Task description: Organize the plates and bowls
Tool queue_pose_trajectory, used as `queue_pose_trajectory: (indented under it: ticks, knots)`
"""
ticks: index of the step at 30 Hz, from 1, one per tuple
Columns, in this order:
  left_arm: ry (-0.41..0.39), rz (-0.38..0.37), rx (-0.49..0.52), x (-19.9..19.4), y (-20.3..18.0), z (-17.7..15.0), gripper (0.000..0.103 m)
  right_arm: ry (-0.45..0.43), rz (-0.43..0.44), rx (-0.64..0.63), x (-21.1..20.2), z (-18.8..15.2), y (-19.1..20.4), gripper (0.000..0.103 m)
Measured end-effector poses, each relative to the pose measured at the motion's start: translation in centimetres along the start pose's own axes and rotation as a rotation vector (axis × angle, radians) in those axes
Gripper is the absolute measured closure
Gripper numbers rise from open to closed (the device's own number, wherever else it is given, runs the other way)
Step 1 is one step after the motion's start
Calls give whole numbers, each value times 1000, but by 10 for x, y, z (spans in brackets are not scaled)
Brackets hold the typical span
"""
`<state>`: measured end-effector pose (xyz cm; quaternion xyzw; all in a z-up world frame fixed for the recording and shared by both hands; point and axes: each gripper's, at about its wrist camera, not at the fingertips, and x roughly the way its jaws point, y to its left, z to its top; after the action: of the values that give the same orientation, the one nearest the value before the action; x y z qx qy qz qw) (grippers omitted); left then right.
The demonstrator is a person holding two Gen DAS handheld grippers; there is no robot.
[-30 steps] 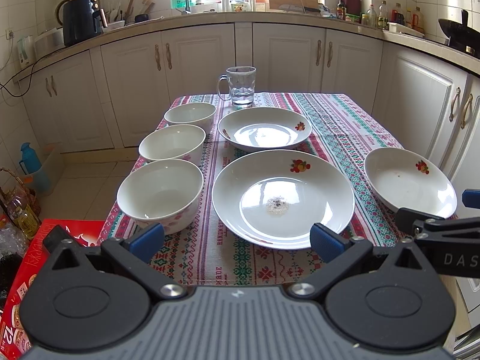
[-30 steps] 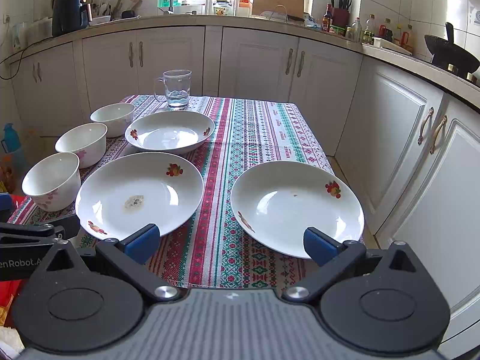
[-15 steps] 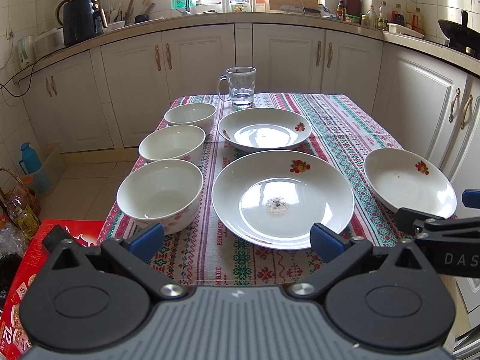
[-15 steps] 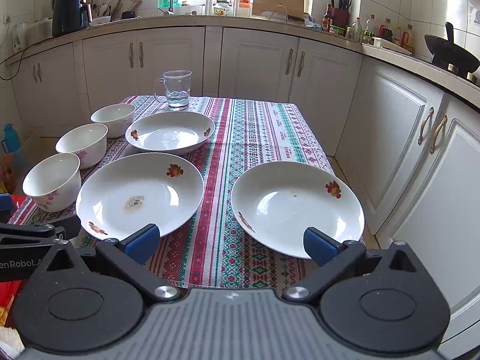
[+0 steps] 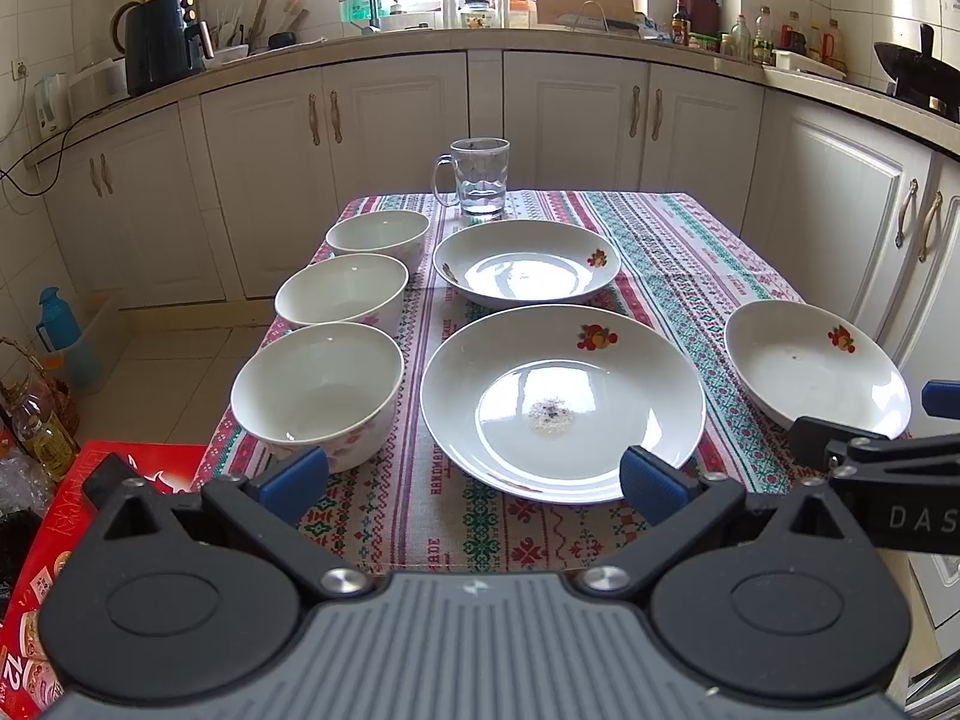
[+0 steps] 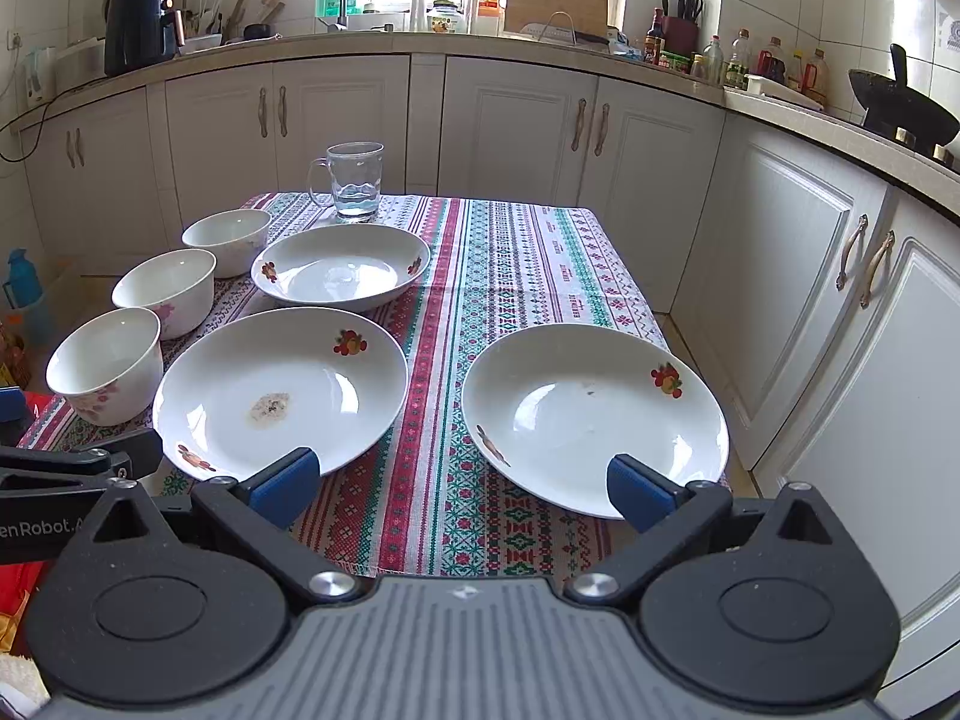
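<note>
Both grippers' jaws spread wide, empty; big plate (image 5: 561,402) just ahead of left gripper (image 5: 474,477).

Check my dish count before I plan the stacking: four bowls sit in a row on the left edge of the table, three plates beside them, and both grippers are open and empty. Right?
Not quite: the row holds three bowls, not four, as the left wrist view shows. The three plates and the open, empty left gripper and right gripper are as stated.
</note>
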<state>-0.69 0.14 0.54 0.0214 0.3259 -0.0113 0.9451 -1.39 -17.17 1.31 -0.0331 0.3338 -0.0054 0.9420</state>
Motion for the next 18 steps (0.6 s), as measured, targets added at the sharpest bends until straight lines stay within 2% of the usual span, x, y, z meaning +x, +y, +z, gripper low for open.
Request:
queue_pose_trajectory:
  ticks: [6, 9, 12, 18]
  knots:
    - [-10, -23, -15, 2, 0, 1, 1, -5, 2, 7, 0, 1, -1, 0]
    - [-40, -32, -34, 0, 2, 3, 1, -9, 6, 14, 1, 2, -3, 0]
    - [-55, -67, -54, 0, 5, 7, 1, -9, 0, 7, 2, 2, -4, 0]
    - [-30, -86, 12, 8, 1, 15, 1, -25, 2, -13, 2, 6, -12, 0]
